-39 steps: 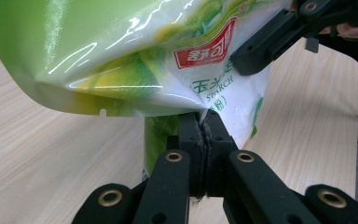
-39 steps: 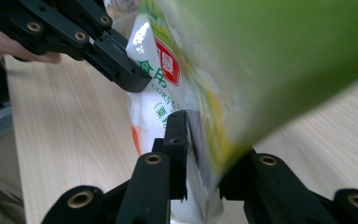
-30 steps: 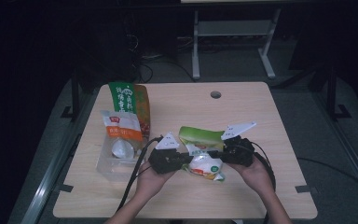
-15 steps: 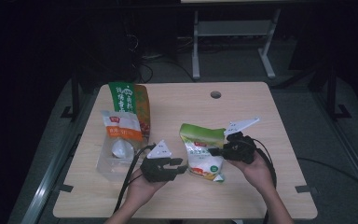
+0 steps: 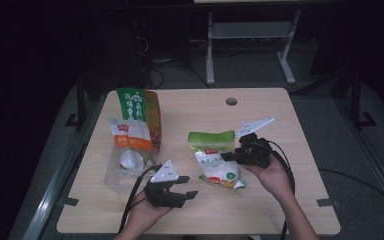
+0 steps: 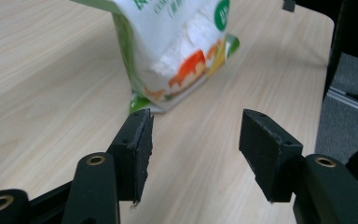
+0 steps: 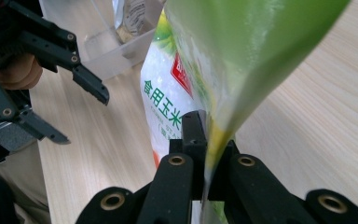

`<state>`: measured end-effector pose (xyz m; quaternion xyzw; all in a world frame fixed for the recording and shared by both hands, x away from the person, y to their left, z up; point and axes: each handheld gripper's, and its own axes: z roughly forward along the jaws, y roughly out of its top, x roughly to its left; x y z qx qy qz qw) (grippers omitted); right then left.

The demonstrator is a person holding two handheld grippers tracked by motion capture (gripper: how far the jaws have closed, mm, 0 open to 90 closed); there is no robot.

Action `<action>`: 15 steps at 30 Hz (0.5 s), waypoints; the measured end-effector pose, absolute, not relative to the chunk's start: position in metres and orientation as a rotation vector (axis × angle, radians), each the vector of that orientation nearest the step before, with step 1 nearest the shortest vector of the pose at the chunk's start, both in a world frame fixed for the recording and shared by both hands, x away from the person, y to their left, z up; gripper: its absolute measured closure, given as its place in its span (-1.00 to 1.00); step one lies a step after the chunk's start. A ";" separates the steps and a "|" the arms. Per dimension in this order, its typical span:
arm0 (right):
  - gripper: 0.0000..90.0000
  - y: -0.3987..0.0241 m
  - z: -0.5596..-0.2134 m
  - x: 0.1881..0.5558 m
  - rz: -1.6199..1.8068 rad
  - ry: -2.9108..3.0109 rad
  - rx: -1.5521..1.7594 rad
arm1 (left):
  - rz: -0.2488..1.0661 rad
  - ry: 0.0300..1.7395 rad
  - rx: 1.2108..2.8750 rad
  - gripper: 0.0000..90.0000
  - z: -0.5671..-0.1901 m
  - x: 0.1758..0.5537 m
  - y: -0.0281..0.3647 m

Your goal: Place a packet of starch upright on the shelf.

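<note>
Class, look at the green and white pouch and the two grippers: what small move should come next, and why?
Probably the left gripper should move back to the pouch and take its lower edge. Its jaws have just been opening and hold nothing, apart from the pouch, while the right gripper is shut on the pouch's side edge alone.

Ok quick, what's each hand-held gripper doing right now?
Left hand-held gripper: open, nothing between its jaws, which have just been opening.
Right hand-held gripper: shut on the edge of the green and white bag.
</note>
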<state>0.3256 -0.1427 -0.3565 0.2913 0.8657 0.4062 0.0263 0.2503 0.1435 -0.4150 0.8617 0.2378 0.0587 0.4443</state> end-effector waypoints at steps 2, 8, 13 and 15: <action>1.00 -0.140 -0.353 0.327 1.253 2.677 0.892 | 0.134 0.590 2.134 -0.04 -0.417 0.246 0.146; 1.00 -0.127 -0.339 0.330 1.244 2.693 0.861 | 0.132 0.556 2.139 -0.06 -0.416 0.234 0.151; 1.00 -0.115 -0.323 0.333 1.248 2.699 0.823 | 0.129 0.529 2.135 -0.07 -0.415 0.225 0.153; 1.00 -0.110 -0.315 0.334 1.263 2.695 0.802 | 0.132 0.513 2.145 -0.08 -0.415 0.222 0.155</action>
